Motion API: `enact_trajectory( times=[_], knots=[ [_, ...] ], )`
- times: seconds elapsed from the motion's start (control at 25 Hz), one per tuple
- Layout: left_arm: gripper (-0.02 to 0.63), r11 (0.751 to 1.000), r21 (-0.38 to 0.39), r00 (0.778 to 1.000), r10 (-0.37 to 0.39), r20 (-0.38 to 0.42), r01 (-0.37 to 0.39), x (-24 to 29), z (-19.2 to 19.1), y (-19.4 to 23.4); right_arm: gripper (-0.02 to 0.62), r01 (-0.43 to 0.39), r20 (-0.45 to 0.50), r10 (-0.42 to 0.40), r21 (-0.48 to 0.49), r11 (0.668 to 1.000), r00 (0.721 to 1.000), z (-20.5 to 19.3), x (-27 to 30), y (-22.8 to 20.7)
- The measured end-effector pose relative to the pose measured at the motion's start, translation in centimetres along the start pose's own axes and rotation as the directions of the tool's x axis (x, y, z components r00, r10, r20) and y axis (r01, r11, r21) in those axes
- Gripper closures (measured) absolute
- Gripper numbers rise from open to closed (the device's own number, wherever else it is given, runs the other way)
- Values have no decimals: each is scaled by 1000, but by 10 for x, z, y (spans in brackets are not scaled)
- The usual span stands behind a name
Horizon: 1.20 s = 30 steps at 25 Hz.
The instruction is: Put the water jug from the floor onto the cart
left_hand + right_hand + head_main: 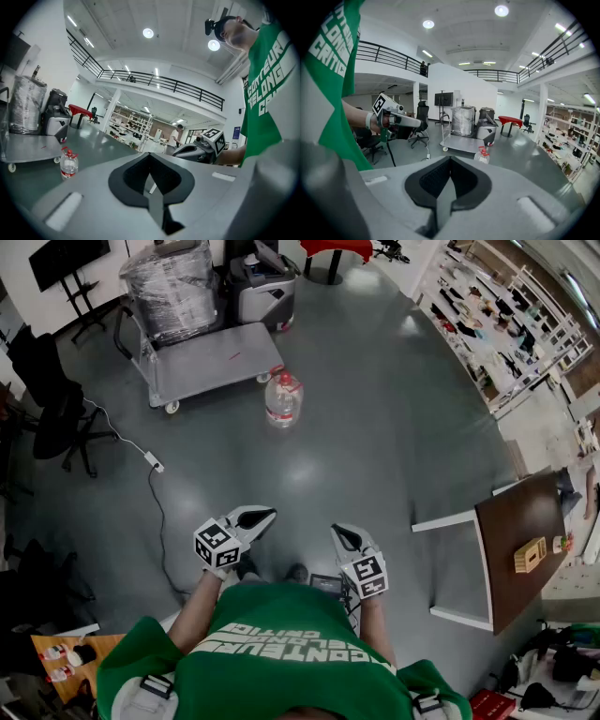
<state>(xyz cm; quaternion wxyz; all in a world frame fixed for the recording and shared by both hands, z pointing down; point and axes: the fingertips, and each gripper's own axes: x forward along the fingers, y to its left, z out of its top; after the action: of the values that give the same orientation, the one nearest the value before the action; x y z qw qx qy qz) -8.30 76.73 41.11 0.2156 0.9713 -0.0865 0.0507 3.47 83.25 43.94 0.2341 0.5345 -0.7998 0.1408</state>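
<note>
A clear water jug point(283, 397) with a red cap and red label stands upright on the grey floor. It is just off the front right corner of a flat grey cart point(211, 357), which carries a plastic-wrapped load at its far end. Both grippers are held close to my body, well short of the jug. My left gripper point(265, 515) and my right gripper point(338, 533) are shut with nothing in them. The left gripper view shows the jug point(68, 164) at lower left beside the cart point(28, 152). In the right gripper view the jug point(482, 156) is ahead, with the cart point(461, 144) behind it.
A black office chair point(52, 399) and a power strip with its cable point(150, 462) lie to the left. A brown table point(520, 545) stands at the right. A grey machine point(262, 287) is behind the cart, and shelving point(506, 324) lines the far right.
</note>
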Motion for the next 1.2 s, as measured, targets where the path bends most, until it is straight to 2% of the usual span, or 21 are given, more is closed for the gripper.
enact_trajectory(
  times=[0.76,1.2],
  knots=[
    [595,1000,-18,999,4,41,-3,-58,6,31,601,14,0,-14,0,1000,1000,27,36,40],
    [595,999,-43,998,15,56,-13,-102,-2,55,601,4,-17,-4,-19,1000,1000,37,61,78]
  ],
)
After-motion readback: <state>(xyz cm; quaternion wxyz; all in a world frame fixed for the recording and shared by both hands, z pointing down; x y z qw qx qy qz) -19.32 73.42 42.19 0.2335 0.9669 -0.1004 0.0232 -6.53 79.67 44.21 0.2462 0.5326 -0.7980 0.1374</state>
